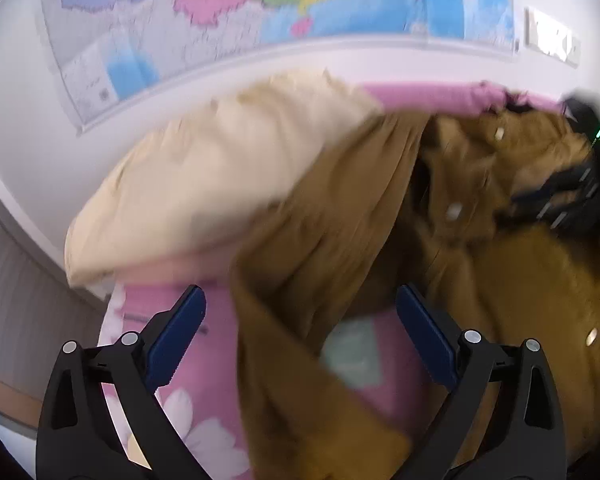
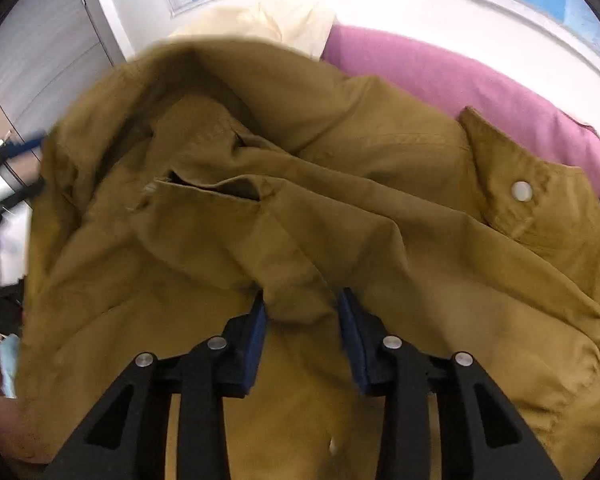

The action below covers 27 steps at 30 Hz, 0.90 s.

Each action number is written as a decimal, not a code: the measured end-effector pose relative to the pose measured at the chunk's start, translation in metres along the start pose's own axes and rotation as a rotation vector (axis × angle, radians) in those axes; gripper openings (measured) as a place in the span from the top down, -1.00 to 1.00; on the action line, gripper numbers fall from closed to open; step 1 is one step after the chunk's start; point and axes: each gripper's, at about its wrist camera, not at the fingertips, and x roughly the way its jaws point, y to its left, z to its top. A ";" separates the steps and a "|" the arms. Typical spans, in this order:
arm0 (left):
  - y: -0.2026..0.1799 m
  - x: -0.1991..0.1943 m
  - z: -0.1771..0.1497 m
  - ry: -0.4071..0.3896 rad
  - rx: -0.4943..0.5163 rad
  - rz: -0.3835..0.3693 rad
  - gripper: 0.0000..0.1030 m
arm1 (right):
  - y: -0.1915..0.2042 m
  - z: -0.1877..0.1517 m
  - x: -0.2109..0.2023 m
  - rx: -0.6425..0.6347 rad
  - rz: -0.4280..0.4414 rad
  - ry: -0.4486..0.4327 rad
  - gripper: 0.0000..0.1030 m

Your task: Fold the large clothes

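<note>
Both claws hang over the mustard-brown cotton jacket (image 2: 300, 208), which lies crumpled across a pink floral bedsheet (image 1: 204, 420) with a plump cream pillow (image 1: 204, 184) and a plain magenta pillow (image 2: 460, 80) at its far side. Black-framed with blue ridged pads, the right claw (image 2: 302, 320) has a raised fold of the jacket between its pads, which sit half apart; whether they already pinch the cloth I cannot tell. Likewise built, the left claw (image 1: 300, 320) stands spread wide with nothing in it, above the jacket's loose edge and the sheet.

Biggest risk, as I judge it: the jacket is bunched in thick, overlapping layers, so the right claw may take several layers at once, or only a thin ridge that slips free when lifted, leaving the fold lopsided. Next, the cloth could drag the soft cream pillow along with it. The weave looks stiff and matte and holds sharp creases. A small round metal snap (image 2: 521, 191) on a flap could catch on a pad.
</note>
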 end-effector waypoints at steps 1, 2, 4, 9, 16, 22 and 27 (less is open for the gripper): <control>0.002 0.004 -0.005 0.014 0.000 0.002 -0.84 | 0.005 0.002 -0.012 -0.013 -0.001 -0.040 0.30; 0.004 0.006 -0.009 0.024 0.001 0.004 -0.84 | 0.009 0.006 -0.021 -0.016 0.006 -0.076 0.30; 0.006 0.011 -0.016 0.038 0.006 0.018 -0.83 | 0.016 0.016 -0.028 -0.009 0.044 -0.117 0.30; 0.020 0.017 -0.029 0.075 -0.017 0.026 -0.44 | 0.040 0.042 0.008 -0.048 0.052 -0.074 0.30; 0.043 0.017 -0.037 0.104 -0.092 -0.030 0.63 | 0.040 0.035 0.049 -0.021 0.007 0.043 0.30; 0.074 -0.010 -0.024 0.025 -0.176 -0.111 0.79 | 0.069 0.028 -0.006 -0.062 0.128 -0.072 0.07; 0.086 -0.044 -0.002 -0.046 -0.166 -0.160 0.78 | 0.103 0.033 -0.019 -0.088 0.333 -0.109 0.05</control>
